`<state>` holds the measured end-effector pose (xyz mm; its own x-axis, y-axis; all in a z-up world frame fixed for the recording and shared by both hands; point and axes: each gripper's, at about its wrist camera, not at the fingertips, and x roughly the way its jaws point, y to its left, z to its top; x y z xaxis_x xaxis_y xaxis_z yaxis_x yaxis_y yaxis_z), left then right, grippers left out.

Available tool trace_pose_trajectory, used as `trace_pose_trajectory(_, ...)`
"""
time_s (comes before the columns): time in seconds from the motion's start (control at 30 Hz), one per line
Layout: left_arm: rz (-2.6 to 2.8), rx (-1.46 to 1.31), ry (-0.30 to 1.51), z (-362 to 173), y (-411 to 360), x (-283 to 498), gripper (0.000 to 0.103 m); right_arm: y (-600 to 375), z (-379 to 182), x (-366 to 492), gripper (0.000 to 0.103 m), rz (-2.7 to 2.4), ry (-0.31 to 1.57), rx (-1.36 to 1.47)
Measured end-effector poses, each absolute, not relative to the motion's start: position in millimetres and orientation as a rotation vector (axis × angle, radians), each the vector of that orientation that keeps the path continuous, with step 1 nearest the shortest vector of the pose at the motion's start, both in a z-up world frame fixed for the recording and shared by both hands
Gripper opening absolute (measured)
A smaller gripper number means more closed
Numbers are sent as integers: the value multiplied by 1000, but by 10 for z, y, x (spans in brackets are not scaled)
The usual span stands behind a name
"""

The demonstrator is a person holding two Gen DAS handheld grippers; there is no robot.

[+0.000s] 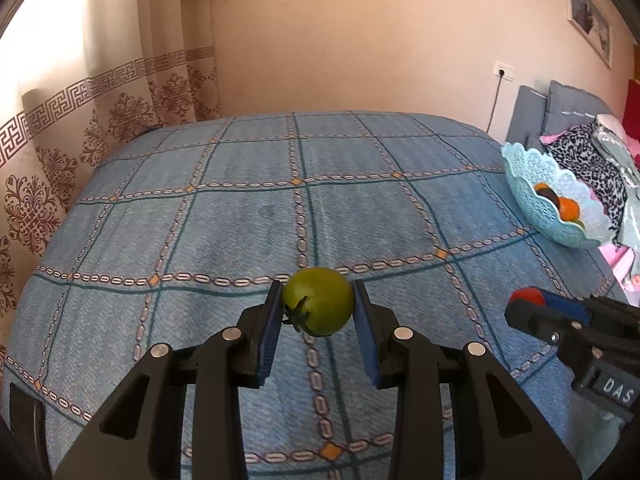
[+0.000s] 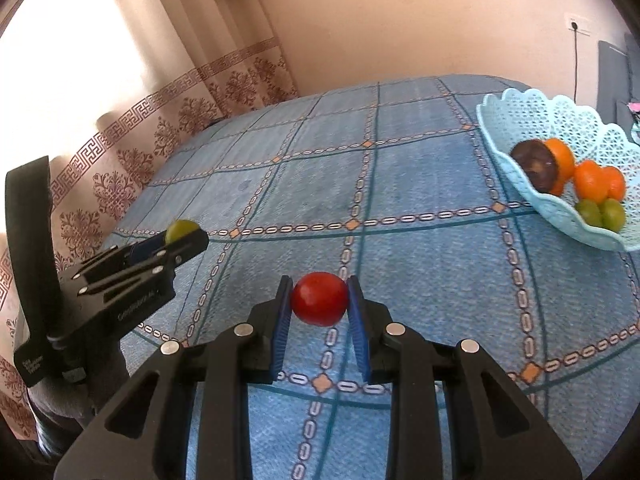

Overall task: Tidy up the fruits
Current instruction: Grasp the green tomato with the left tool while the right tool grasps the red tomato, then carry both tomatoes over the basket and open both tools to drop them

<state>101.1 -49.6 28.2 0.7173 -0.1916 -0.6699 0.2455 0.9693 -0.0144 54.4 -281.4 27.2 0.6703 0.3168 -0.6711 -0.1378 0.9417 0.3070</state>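
Note:
My left gripper point(image 1: 318, 300) is shut on a green tomato point(image 1: 318, 301) with a dark stem, held above the blue checked bedspread point(image 1: 248, 208). My right gripper point(image 2: 319, 300) is shut on a red tomato point(image 2: 319, 299), also held above the bedspread point(image 2: 400, 208). In the left wrist view the right gripper point(image 1: 524, 300) shows at the right edge with the red fruit point(image 1: 530, 295) in it. In the right wrist view the left gripper point(image 2: 182, 236) shows at the left with the green fruit point(image 2: 180, 229). A light blue lattice basket point(image 2: 516, 120) sits on the bed to the right, holding orange, green and dark brown fruits.
The basket point(image 1: 524, 168) stands near the bed's right edge, next to patterned cushions point(image 1: 588, 160) and a grey headboard point(image 1: 532, 116). A patterned curtain point(image 1: 52, 168) hangs along the left side. A peach wall with a socket point(image 1: 505, 72) lies beyond the bed.

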Motion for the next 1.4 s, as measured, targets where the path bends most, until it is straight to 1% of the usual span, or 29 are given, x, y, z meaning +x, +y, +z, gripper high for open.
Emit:
trace_pose_trajectory(0.63, -354, 180, 695, 462, -1093, 757, 35, -3353, 453, 361, 28, 189, 725, 274)
trace_pose_trajectory(0.87, -422, 188, 706, 585, -1339, 836, 35, -3611, 564, 315, 28, 152, 678, 319)
trace_pose_trajectory(1.13, -475, 189, 648, 835, -1611, 916, 35, -3987, 743, 278, 28, 77, 611, 367)
trace_pose_trajectory(1.4, -536, 193, 617, 946, -1943, 946, 35, -4336, 842, 324, 28, 18, 562, 405)
